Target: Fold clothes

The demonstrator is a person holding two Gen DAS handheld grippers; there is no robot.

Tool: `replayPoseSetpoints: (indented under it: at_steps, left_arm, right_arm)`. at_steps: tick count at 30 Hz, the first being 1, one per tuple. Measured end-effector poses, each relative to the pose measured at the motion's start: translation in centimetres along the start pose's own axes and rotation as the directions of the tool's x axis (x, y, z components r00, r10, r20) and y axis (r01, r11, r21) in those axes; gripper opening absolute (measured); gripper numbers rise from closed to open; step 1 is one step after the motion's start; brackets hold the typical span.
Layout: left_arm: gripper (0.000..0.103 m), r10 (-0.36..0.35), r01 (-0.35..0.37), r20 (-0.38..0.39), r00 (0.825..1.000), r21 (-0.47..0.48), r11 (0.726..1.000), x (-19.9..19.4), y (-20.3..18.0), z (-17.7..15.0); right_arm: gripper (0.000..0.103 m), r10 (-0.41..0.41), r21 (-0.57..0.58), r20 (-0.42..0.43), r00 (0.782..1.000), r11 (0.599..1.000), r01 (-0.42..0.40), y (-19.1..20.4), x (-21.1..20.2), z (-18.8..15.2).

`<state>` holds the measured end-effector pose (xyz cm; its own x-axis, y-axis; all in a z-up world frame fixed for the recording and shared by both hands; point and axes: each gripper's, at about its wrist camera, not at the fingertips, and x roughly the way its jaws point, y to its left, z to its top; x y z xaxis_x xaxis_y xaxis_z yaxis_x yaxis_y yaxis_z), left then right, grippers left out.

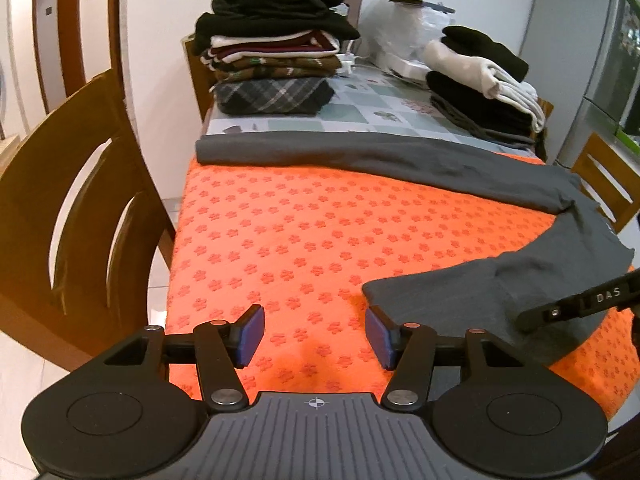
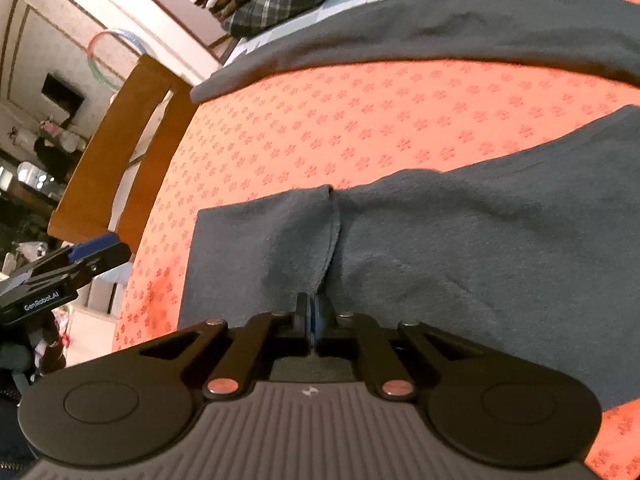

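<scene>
Right claw (image 2: pixel 311 320) is pinched fully together right at the cuff seam of the grey garment (image 2: pixel 440 240), and honestly I can't tell if it has any cloth or just closed on air, so lifting now could leave the leg lying on the orange mat (image 2: pixel 320 120). Left claw (image 1: pixel 315 334) hangs about half open over bare mat, cuff edge just to its right, nothing held. Beyond both, the other leg runs across the mat's far edge; dragging 1 side could skew it. Folded stacks (image 1: pixel 272 48) sit further back.
</scene>
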<state>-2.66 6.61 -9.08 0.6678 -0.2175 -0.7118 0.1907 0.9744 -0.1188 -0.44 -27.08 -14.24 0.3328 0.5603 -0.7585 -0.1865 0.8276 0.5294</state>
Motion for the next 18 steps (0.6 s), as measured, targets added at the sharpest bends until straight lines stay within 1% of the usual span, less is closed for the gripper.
replayPoseSetpoints:
  at_steps: [3,4,7,9,14,16,18]
  left_arm:
    - [0.058,0.000,0.000,0.006,1.000,-0.007,1.000,0.1,0.1,0.1]
    - [0.059,-0.002,0.002,0.008,1.000,-0.007,1.000,0.2,0.1,0.2]
    - [0.059,-0.009,0.009,0.016,1.000,0.000,1.000,0.5,-0.4,0.7]
    - [0.059,-0.023,0.022,0.021,1.000,0.013,1.000,0.8,-0.9,1.1]
    - [0.059,-0.067,0.066,0.024,0.997,0.038,0.997,1.9,-2.9,2.3]
    - [0.059,-0.077,0.076,0.026,0.997,0.041,0.996,2.3,-3.7,2.7]
    - [0.059,-0.086,0.085,0.027,0.996,0.037,0.996,2.8,-4.6,3.1]
  right_arm:
    - [0.002,-0.023,0.012,0.026,0.999,1.000,0.023,-0.5,-1.6,-0.2]
    - [0.002,-0.042,0.016,0.038,0.998,0.999,0.042,-0.8,-2.4,-0.3]
    - [0.002,-0.085,0.058,0.079,0.993,0.995,0.081,-2.7,-4.9,-0.7]
    - [0.002,-0.129,0.091,0.102,0.986,0.989,0.120,-4.2,-6.7,-0.9]
    - [0.002,-0.273,0.144,0.154,0.950,0.957,0.251,-8.5,-11.8,-0.8]
    - [0.002,-0.317,0.157,0.172,0.933,0.943,0.292,-10.1,-13.6,-0.4]
    - [0.002,-0.345,0.162,0.192,0.919,0.934,0.317,-11.4,-15.3,0.2]
